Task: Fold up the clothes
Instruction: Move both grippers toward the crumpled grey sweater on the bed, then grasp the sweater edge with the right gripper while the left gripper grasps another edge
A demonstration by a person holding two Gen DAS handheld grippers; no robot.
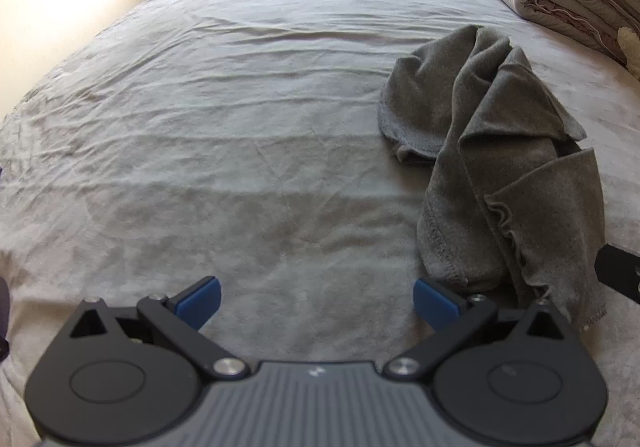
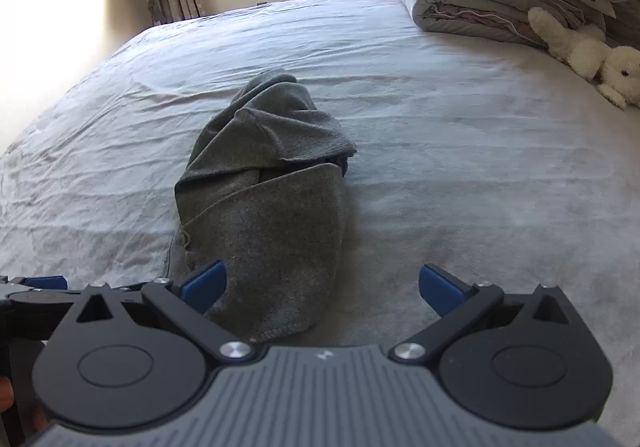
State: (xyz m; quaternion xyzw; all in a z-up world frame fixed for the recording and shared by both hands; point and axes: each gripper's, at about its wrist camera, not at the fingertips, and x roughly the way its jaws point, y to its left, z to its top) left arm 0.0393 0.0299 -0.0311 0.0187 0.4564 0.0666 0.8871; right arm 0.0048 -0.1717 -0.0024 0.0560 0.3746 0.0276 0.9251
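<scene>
Both sets of jaws are spread wide with nothing held. The left gripper [image 1: 316, 301] is parked over bare bed sheet [image 1: 224, 135], with the grey garment [image 1: 496, 167] lying off to its right. The right gripper [image 2: 322, 289] is hovering low at the garment's near hem [image 2: 280, 331], not touching as far as can be told. Folding hasn't really been started yet: the garment is bunched in a crumpled heap, so spreading it flat and all the folds are left. No readable writing or brand is seen, just a tiny pale mark on each gripper body.
</scene>
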